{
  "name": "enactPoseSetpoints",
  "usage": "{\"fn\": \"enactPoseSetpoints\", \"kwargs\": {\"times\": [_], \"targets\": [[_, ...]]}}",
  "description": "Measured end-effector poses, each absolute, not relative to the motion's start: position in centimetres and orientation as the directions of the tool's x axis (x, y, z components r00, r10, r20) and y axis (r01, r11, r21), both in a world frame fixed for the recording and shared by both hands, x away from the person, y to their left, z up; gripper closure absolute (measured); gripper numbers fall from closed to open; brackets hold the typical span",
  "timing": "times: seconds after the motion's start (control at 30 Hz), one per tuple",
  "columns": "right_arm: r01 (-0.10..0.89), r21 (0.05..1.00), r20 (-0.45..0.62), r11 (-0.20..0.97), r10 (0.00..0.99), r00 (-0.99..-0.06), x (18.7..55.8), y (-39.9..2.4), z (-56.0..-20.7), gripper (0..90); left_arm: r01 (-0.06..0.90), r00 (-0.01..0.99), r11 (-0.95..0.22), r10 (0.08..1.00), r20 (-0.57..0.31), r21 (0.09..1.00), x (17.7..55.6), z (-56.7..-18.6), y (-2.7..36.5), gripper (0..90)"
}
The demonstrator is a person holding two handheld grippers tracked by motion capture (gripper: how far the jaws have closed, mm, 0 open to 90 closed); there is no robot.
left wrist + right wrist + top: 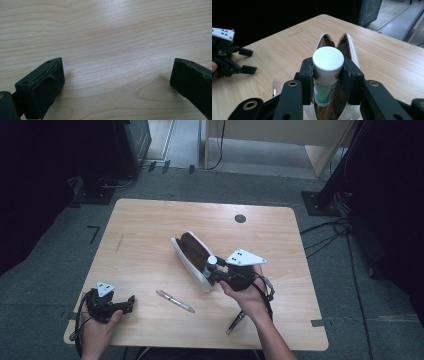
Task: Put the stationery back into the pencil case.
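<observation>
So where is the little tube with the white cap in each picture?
High view: the tube is just right of centre, clamped in the right gripper at the open pencil case.
Left gripper view: not in it.
Right gripper view: dead centre, white cap toward the camera, pinched between the two jaws over the case.
Shared landmark: the wooden table.

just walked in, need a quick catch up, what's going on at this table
A person's right hand-held gripper is shut on a white-capped tube, holding it over an open pencil case on the wooden table. The left hand-held gripper rests open near the table's edge. Two pens lie loose on the table.
</observation>
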State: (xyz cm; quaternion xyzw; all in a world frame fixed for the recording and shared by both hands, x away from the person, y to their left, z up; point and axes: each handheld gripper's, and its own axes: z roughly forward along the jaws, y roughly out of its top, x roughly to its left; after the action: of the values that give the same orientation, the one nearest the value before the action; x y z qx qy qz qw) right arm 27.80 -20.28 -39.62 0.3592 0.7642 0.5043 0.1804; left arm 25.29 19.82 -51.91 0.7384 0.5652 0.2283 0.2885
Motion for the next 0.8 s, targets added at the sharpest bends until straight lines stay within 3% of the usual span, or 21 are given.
{"fn": "enactPoseSetpoints", "kwargs": {"times": [0.8], "targets": [[0.395,0.873,0.049,0.287,0.754,-0.656,29.5,-19.1,-41.4,65.0,0.702,0.256,-0.195,0.966,0.012,0.685,25.3,-51.9,19.8,0.0]]}}
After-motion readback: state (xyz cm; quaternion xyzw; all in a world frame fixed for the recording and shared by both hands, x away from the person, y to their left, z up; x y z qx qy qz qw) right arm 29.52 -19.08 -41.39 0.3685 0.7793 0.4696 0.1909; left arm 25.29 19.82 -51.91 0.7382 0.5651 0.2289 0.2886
